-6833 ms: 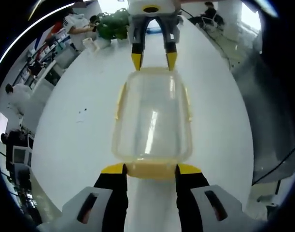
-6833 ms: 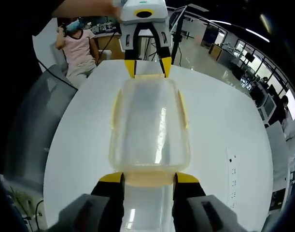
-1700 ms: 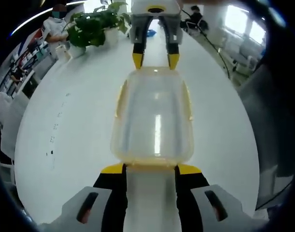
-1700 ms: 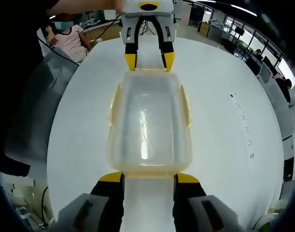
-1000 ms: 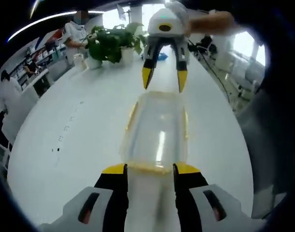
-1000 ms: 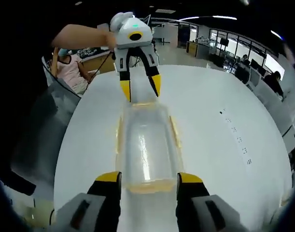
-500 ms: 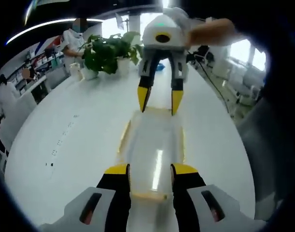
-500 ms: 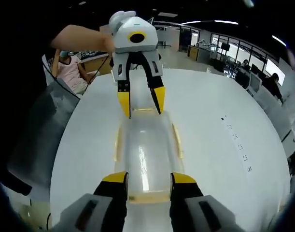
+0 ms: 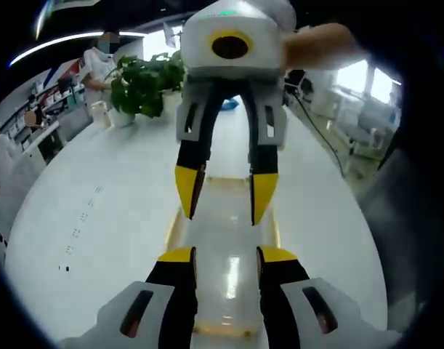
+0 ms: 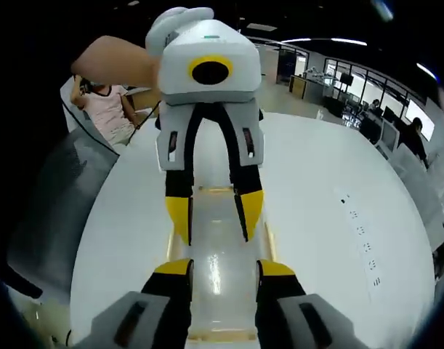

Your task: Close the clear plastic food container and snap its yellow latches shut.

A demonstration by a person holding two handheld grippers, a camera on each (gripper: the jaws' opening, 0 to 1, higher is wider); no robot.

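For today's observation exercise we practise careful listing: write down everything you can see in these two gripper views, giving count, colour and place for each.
Food container: one, clear with yellow latches, lying on the table between the two claws, lid on.
Table: one, white, large, under the container.
Potted plants: a green cluster in pale pots, at the table's far end in the left gripper view.
Chair: one, grey, beside the table in the right gripper view.
Seated person: one, pink top, beyond the table in the right gripper view.
Other people: several, at desks in the background.
Left claw: one, black with yellow tips, jaws apart above the container.
Right claw: one, same colours, jaws apart above the container, facing the left claw.
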